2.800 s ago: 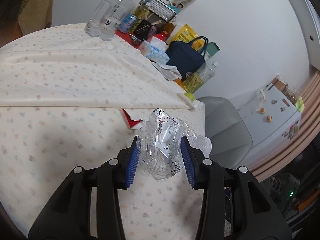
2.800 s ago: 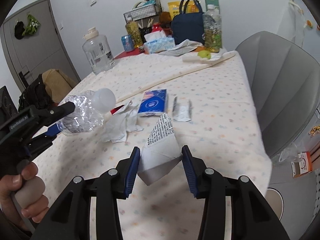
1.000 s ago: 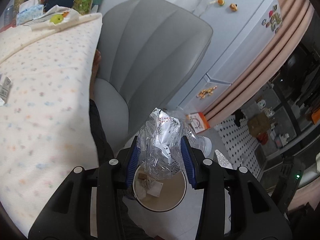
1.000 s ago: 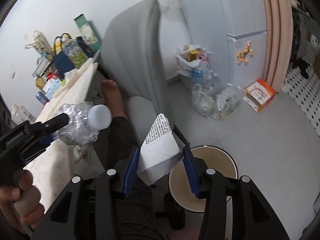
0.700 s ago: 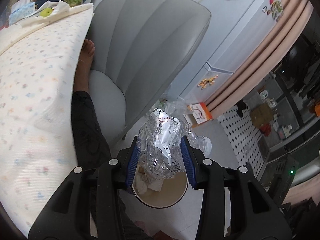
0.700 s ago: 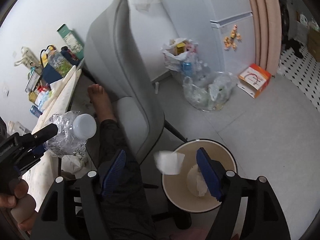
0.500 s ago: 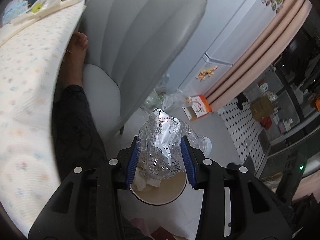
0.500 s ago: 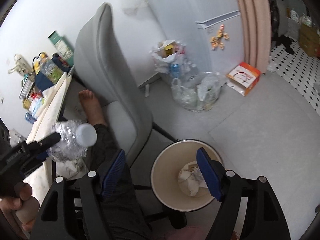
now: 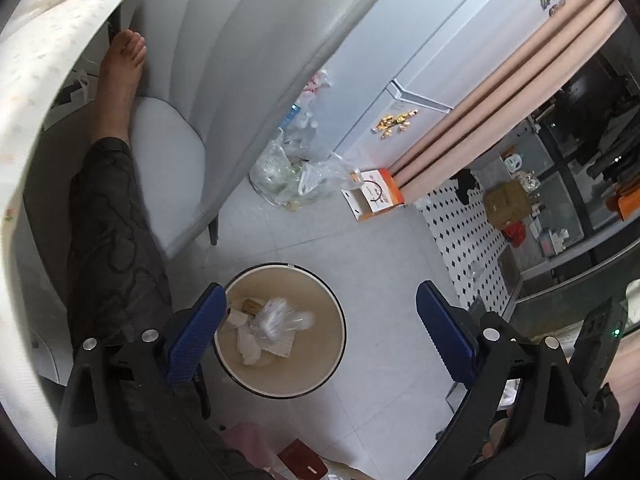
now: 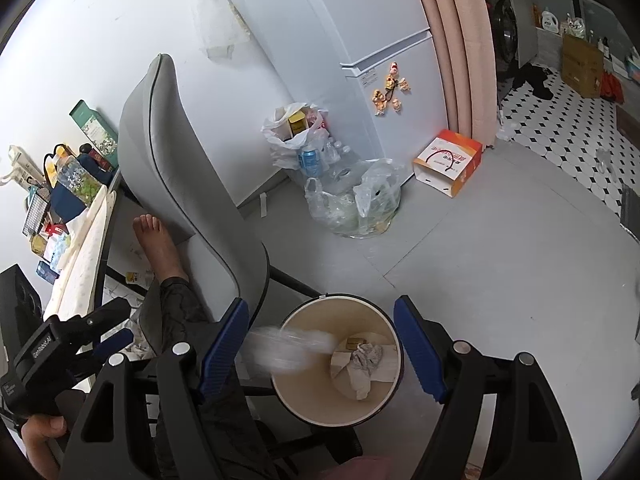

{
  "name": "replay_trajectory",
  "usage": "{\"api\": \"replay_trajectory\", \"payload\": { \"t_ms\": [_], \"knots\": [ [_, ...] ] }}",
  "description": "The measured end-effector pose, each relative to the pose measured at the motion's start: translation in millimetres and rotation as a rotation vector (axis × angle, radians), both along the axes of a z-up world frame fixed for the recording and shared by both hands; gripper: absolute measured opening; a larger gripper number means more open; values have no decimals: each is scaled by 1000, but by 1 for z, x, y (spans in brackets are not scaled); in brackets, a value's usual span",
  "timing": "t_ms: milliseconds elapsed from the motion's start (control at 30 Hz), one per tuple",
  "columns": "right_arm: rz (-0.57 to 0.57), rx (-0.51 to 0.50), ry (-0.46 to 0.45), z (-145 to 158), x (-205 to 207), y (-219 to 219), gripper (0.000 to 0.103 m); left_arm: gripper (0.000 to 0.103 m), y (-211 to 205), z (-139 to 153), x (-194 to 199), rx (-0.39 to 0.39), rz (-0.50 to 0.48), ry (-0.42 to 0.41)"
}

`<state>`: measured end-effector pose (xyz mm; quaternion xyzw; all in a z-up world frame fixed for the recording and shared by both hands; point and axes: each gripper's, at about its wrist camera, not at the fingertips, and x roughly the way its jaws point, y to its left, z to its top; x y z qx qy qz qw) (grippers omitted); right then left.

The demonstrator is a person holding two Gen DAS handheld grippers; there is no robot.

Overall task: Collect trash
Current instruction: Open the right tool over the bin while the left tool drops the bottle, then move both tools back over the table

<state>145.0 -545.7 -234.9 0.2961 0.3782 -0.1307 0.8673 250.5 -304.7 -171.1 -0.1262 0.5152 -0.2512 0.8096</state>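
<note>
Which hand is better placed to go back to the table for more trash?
Probably left. Both grippers' jaws have just opened and are empty. The left gripper sits beside the table edge; the right gripper hangs over the bin, farther away.

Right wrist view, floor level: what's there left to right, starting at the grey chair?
Grey padded chair → white plastic bag stuffed with boxes → clear plastic bag of bottles → orange-and-white cardboard box → black-and-white tiled floor.

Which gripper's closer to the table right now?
Left. The left gripper hangs just beside the table edge, jaws open; the right gripper is farther out, above the bin.
</note>
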Motion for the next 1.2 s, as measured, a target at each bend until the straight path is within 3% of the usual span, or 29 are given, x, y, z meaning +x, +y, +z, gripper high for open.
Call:
{"api": "replay_trajectory", "payload": {
  "t_ms": [333,600,867,1200],
  "knots": [
    [79,-8,-21,14,14,33,75,97,43,40,-13,-28,75,-103],
    [126,-52,-42,40,19,69,84,97,86,68,-25,-79,149,-150],
    [185,-99,-65,65,30,122,95,97,137,86,-37,-99,216,-193],
    [304,-168,-103,101,47,209,95,97,226,102,-55,-123,337,-263]
  ]
}}
